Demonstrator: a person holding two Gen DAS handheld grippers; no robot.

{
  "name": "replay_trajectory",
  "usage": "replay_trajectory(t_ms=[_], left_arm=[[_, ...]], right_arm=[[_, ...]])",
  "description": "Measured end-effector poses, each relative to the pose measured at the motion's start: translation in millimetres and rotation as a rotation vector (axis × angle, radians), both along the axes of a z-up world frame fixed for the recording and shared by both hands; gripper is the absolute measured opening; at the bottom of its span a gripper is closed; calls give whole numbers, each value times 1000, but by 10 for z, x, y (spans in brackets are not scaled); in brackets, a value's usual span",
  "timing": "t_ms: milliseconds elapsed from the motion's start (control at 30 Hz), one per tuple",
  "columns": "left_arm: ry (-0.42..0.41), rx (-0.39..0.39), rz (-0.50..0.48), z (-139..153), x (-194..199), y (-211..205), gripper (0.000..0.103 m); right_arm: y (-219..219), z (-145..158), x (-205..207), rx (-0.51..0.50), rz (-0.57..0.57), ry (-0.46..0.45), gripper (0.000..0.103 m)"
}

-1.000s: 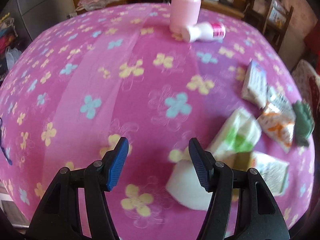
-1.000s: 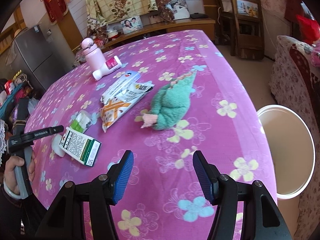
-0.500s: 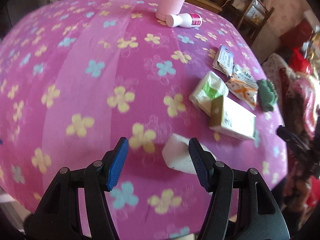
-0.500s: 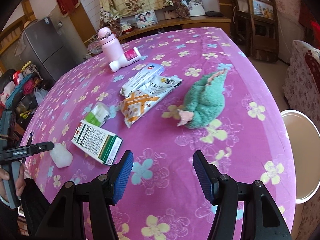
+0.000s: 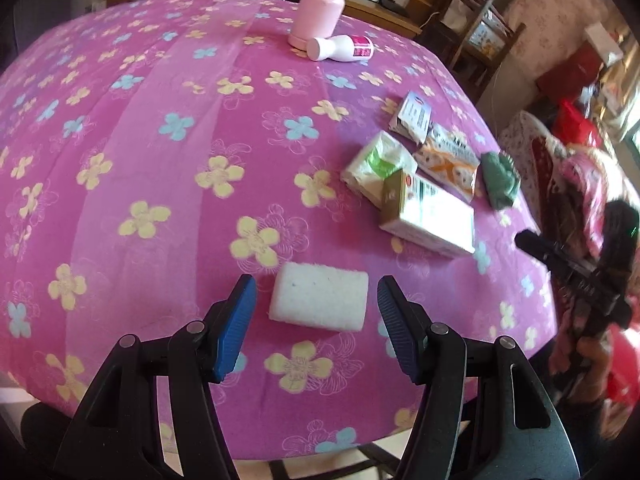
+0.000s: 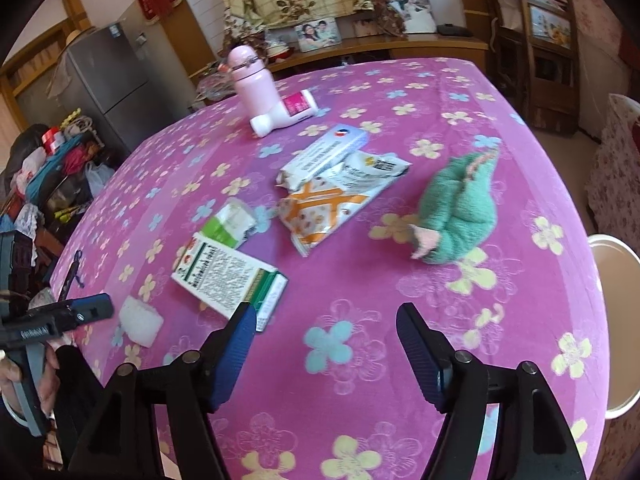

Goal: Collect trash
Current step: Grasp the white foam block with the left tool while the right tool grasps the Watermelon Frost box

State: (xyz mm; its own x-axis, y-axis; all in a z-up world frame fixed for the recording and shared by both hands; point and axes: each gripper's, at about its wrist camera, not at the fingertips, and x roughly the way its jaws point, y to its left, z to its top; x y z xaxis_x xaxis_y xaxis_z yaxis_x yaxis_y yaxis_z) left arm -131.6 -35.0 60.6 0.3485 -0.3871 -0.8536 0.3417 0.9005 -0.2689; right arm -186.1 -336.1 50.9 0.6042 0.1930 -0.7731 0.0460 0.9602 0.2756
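A white foam block [image 5: 319, 297] lies on the pink flowered tablecloth [image 5: 160, 152] near its front edge; it also shows in the right wrist view [image 6: 141, 321]. My left gripper [image 5: 316, 326] is open, its blue pads on either side of the block, just short of it. A green-and-white carton [image 6: 228, 278], a tissue pack [image 6: 234, 223], an orange snack wrapper [image 6: 328, 208] and a white packet [image 6: 326, 152] lie mid-table. My right gripper [image 6: 326, 354] is open and empty above the cloth, near the carton.
A pink bottle [image 6: 252, 80] stands at the far side with a white bottle [image 6: 286, 114] lying against it. A green plush toy [image 6: 460, 210] lies to the right. A white bin [image 6: 616, 320] stands beside the table on the right. Chairs and shelves line the room.
My left gripper has swung so the white block now sits centred between its open pads. My right gripper has moved left and closer to the carton.
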Motion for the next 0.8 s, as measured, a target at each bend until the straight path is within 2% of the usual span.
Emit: replay_trajectory(t_ms=[267,433,533,633,800], left_arm=[[-53,144,-13,-273,-93,-214,62],[-34,130,-9,-336,-3,-227,61],[-22,107,-10,-269,90,-238,50],[-59,114,26,-175,270,-230,47],[-31,95,80,-190,467,-158,44]], right_arm=[[265,-39,146,-24,91,9,75],[435,-55,273,-37,175,2,75],[566,-58,370,-67,250,-7,79],[719,-80,530,-108,349,1,81],[951,-150,705,-215,503,24,81]])
